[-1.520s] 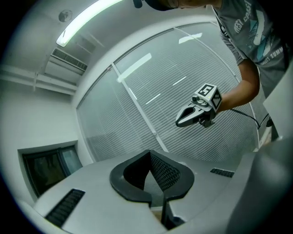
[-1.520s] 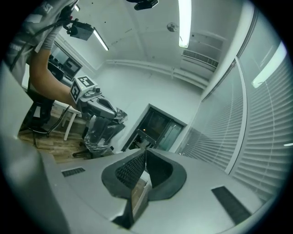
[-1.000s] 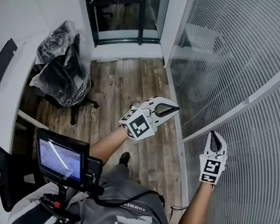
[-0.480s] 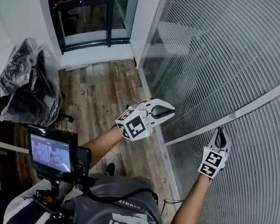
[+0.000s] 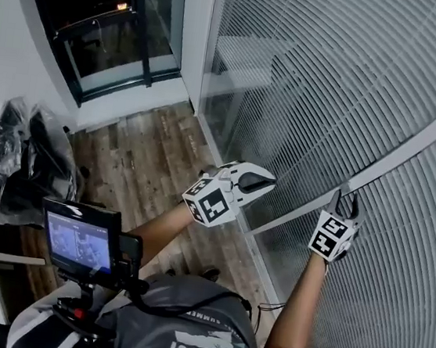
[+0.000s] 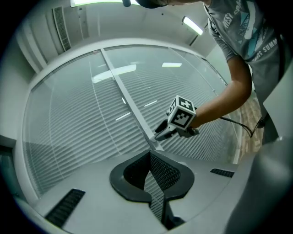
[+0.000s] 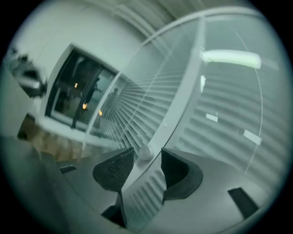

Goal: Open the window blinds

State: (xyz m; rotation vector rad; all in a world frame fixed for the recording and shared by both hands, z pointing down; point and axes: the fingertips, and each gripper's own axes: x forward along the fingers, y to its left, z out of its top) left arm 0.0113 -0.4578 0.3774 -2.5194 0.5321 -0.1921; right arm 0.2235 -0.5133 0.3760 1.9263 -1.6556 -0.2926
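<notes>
White slatted blinds [image 5: 332, 81] hang behind the glass wall on the right, crossed by a pale frame bar [image 5: 410, 153]. My right gripper [image 5: 345, 197] reaches up to that bar. In the right gripper view its jaws [image 7: 145, 160] stand apart, having just been opening, with a small round white knob [image 7: 144, 152] on the bar between the tips; the pads do not press on it. My left gripper [image 5: 269, 182] hovers level left of the glass, shut with nothing in it [image 6: 149, 157]. The left gripper view shows the right gripper [image 6: 161, 133] at the bar [image 6: 126, 98].
Wooden floor [image 5: 148, 161] runs along the glass wall. A dark window [image 5: 103, 21] fills the far wall. A chair wrapped in plastic [image 5: 22, 161] stands at the left. A small monitor [image 5: 80, 240] sits on the rig at the person's chest.
The head view has swung toward the blinds. Both grippers have moved closer to the glass, the right one rising to the frame bar, and its jaws now stand apart.
</notes>
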